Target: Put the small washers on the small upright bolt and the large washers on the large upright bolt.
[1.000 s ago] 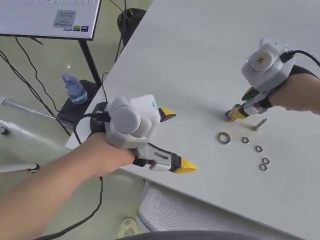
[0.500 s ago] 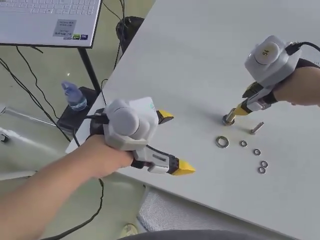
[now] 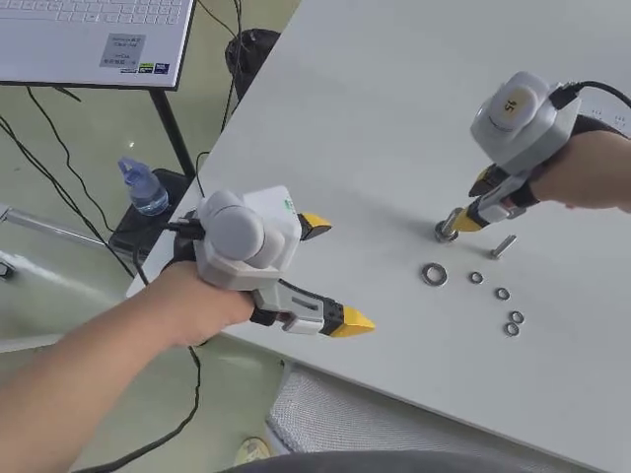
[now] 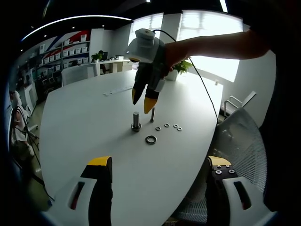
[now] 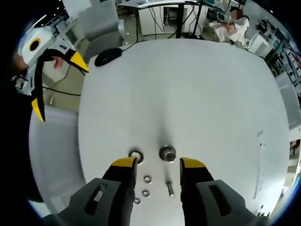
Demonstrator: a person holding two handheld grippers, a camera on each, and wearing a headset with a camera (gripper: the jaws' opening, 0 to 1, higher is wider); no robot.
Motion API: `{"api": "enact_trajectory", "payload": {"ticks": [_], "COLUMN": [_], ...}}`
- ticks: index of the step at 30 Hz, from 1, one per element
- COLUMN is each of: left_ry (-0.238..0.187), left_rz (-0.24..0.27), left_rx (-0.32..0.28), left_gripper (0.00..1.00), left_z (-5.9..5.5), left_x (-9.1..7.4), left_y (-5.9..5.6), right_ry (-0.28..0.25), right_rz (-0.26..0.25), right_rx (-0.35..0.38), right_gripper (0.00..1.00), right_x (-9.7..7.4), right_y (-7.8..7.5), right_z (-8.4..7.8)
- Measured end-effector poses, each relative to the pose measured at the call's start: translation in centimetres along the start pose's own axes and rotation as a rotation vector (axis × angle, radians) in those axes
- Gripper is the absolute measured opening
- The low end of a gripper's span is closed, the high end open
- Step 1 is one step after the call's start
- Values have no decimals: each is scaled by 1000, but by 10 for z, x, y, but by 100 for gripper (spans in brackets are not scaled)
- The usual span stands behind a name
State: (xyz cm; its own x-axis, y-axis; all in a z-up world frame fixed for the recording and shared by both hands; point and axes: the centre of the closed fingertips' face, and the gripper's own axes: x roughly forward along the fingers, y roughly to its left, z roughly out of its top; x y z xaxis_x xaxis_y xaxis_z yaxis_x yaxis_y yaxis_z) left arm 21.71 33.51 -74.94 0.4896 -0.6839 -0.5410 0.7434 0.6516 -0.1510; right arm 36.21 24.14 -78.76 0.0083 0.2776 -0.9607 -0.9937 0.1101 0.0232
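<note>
White matte tabletop (image 3: 375,108), smooth, with a curved near edge and a grey mesh chair back (image 3: 325,419) seen just below it. The left gripper (image 3: 337,273) is held nearest: body off the edge, yellow-tipped jaws over the top, spread wide, nothing gripped. The forearm comes in from the lower left and the jaws are aimed across the table at the parts.

Next out, the metal parts are clustered together. One large washer (image 3: 434,273), a flat steel ring, lies apart from the rest. Four small washers (image 3: 502,293) are strung loosely beside it, all flat on the table, none on a bolt. The large bolt (image 3: 447,230) stands upright just beyond the large washer, a thick plain shank on a wider base. The small bolt (image 3: 504,245), thin, is seen upright just beside it in the left gripper view.

The right gripper (image 3: 463,222) is pitched steeply down, tips just above the large bolt, jaws parted, nothing grasped. The hand is wrapped around the handle, the arm entering from the right.

Beyond the parts, the tabletop is bare and wide.
</note>
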Motion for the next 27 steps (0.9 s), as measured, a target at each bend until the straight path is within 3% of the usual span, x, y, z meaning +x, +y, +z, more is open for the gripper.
{"api": "enact_trajectory", "payload": {"ticks": [6,20,27], "left_ry": [0,-14,-15], "left_rz": [-2,4,6], "left_rx": [2,8,13], "left_gripper": [81,82,83], "left_z": [0,7,7], "left_x": [0,0,0], "left_y": [2,5,6], "right_ry": [-10,-9,-7], "right_rz": [6,27,29], "right_rx": [6,15,12], "right_gripper": [38,37,37], "right_x": [2,6,8], "right_y": [6,42,51], "right_z": [0,-12,-15]}}
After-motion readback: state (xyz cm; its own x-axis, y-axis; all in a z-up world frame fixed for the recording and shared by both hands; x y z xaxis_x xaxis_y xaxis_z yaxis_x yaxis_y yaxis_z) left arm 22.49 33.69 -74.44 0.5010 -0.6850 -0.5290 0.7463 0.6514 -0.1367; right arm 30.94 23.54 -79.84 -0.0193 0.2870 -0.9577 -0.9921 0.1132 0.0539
